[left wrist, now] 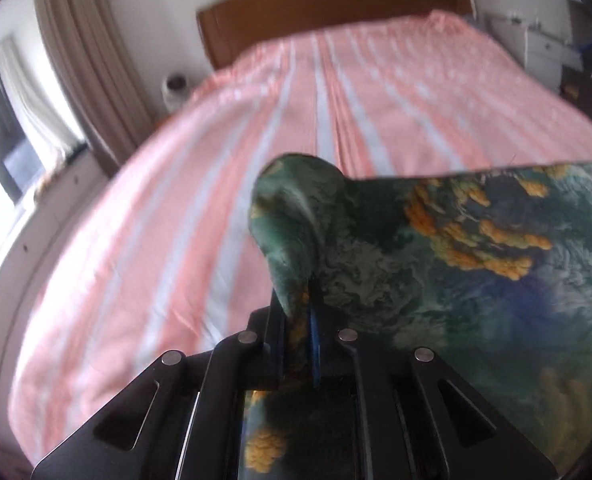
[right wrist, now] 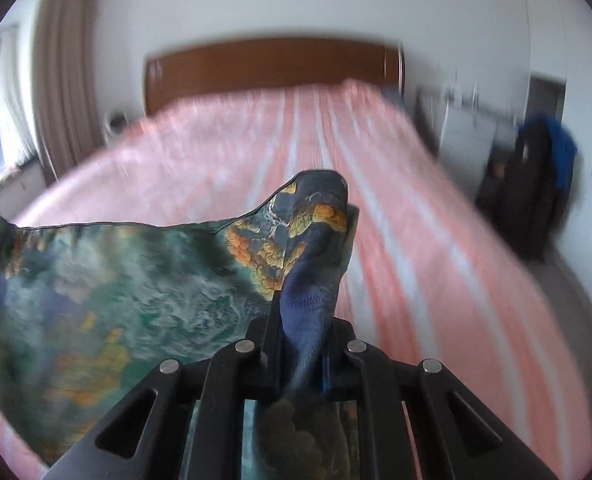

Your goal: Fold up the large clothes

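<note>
Left wrist view is showing the left tool (left wrist: 299, 320) closed tight on a corner of the garment (left wrist: 475, 264), a thin, shiny cloth printed in dark green and blue with orange-yellow patches. Right wrist view is showing the right tool (right wrist: 299, 320) also pinched shut on another corner of the same garment (right wrist: 116, 280). The cloth is hanging stretched between the two tools, with its upper edge almost straight, above the near part of the bed (left wrist: 176, 208). One bed is filling the room, covered by one bedspread (right wrist: 435, 264) with pink and white stripes, and one brown wooden headboard (right wrist: 272, 68) is standing at the far end against a white wall. One beige curtain (left wrist: 84, 60) is hanging by the window on the left.
</note>
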Motion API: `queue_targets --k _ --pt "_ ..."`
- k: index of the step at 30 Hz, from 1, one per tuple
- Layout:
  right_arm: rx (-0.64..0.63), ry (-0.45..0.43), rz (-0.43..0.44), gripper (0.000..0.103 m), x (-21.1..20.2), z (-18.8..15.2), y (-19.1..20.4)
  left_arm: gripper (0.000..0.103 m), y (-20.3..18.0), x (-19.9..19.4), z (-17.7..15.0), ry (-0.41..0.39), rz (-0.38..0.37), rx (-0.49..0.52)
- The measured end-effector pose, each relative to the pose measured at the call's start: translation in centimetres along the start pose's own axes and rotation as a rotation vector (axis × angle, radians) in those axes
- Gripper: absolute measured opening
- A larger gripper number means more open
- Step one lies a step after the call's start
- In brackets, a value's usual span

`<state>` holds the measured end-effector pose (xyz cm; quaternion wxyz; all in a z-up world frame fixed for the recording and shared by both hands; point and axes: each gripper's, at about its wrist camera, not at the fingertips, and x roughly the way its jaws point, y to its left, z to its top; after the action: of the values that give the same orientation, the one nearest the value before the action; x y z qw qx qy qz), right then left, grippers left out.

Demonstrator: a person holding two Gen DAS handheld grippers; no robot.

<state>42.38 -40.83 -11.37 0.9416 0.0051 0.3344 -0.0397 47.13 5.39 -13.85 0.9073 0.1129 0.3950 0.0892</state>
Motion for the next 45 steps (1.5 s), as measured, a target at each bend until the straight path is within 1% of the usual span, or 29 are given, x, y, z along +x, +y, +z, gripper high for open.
queue_targets --k 1,2,3,4,5,7,9,11,14,15,17,18,19,20,21,22,23,24,25,26,27,29,30,32,34,37,40,42,45 --pt "-0.014 0.047 -0.003 0.013 1.8 -1.2 0.1 0.009 -0.4 1.1 -1.0 0.012 0.002 0.009" --pt "-0.033 0.106 -0.007 0.014 3.9 -3.0 0.3 0.010 -0.8 2.0 -2.3 0.005 -0.007 0.015" --pt "-0.032 0.144 0.010 0.015 5.8 -5.2 0.4 0.010 -1.0 2.2 -3.0 -0.016 -0.012 0.011" --pt "-0.021 0.145 0.025 0.016 6.3 -6.2 0.2 0.011 -1.0 2.3 -3.3 -0.033 -0.013 0.003" --pt "0.008 0.117 0.033 0.017 6.5 -7.1 -0.2 0.011 -0.9 2.3 -3.3 -0.041 -0.022 -0.008" --pt "0.050 0.091 0.055 0.018 6.0 -7.6 -1.3 0.014 -0.1 2.8 -3.5 -0.035 -0.066 -0.044" --pt "0.077 0.093 0.082 0.019 6.0 -7.7 -2.0 0.014 0.4 3.0 -3.6 -0.036 -0.098 -0.073" --pt "0.097 0.091 0.102 0.020 5.7 -8.1 -2.8 0.014 0.2 3.0 -3.6 -0.047 -0.100 -0.076" --pt "0.110 0.080 0.101 0.020 5.3 -8.2 -2.6 0.015 0.0 2.8 -3.6 -0.061 -0.096 -0.077" --pt "0.117 0.069 0.102 0.021 5.1 -8.4 -2.8 0.017 -0.1 2.8 -3.5 -0.058 -0.093 -0.075" --pt "0.128 0.060 0.107 0.021 5.5 -8.3 -1.7 0.021 -0.2 2.6 -3.3 -0.053 -0.076 -0.068" --pt "0.140 0.059 0.116 0.022 5.5 -8.3 -1.8 0.026 -0.3 2.3 -3.3 -0.051 -0.065 -0.066" --pt "0.150 0.058 0.126 0.026 5.7 -8.3 -2.0 0.033 -0.3 1.9 -3.3 -0.048 -0.049 -0.062" --pt "0.166 0.059 0.137 0.030 5.6 -8.3 -2.3 0.038 -0.3 1.5 -3.2 -0.042 -0.030 -0.058" --pt "0.180 0.061 0.145 0.038 5.8 -8.3 -2.7 0.049 -0.3 0.6 -2.9 -0.037 -0.003 -0.045" --pt "0.198 0.063 0.155 0.042 5.8 -8.3 -3.0 0.064 -0.3 -0.3 -2.7 -0.043 0.012 -0.041" --pt "0.221 0.065 0.176 0.052 5.8 -8.3 -3.4 0.070 -0.1 -1.3 -2.7 -0.055 0.010 -0.043" --pt "0.246 0.067 0.214 0.058 5.7 -8.2 -4.0 0.079 0.0 -2.8 -2.6 -0.079 -0.012 -0.051" --pt "0.262 0.069 0.244 0.071 5.6 -8.0 -4.3 0.082 0.0 -4.1 -2.4 -0.083 -0.028 -0.064" --pt "0.277 0.069 0.268 0.083 5.3 -7.7 -4.7 0.082 -0.4 -5.7 -2.0 -0.099 -0.061 -0.062" --pt "0.284 0.063 0.256 0.090 4.6 -7.4 -5.0 0.083 -0.9 -6.9 -1.5 -0.108 -0.089 -0.055" --pt "0.281 0.021 0.177 0.090 2.4 -6.8 -5.0 0.087 -2.4 -9.0 -0.2 -0.127 -0.148 -0.037" --pt "0.278 -0.014 0.138 0.090 0.8 -6.5 -4.9 0.091 -3.4 -9.9 0.6 -0.135 -0.173 -0.025" --pt "0.285 -0.065 0.114 0.091 -2.1 -6.2 -4.5 0.092 -5.3 -11.0 2.0 -0.146 -0.213 -0.006" --pt "0.299 -0.116 0.167 0.094 -5.7 -6.5 -3.7 0.093 -7.8 -11.5 3.4 -0.155 -0.256 0.010" --pt "0.260 -0.135 0.257 0.096 -10.0 -8.6 -1.5 0.093 -11.2 -10.9 4.8 -0.146 -0.270 0.037" --pt "0.160 -0.099 0.322 0.096 -13.5 -12.9 1.3 0.093 -13.8 -9.0 5.2 -0.090 -0.280 0.039" --pt "0.102 -0.055 0.362 0.096 -15.1 -16.7 2.9 0.093 -15.3 -7.7 4.8 -0.050 -0.276 0.047" --pt "0.051 -0.031 0.375 0.096 -16.5 -21.0 4.2 0.093 -17.2 -7.3 3.1 -0.033 -0.259 0.113"
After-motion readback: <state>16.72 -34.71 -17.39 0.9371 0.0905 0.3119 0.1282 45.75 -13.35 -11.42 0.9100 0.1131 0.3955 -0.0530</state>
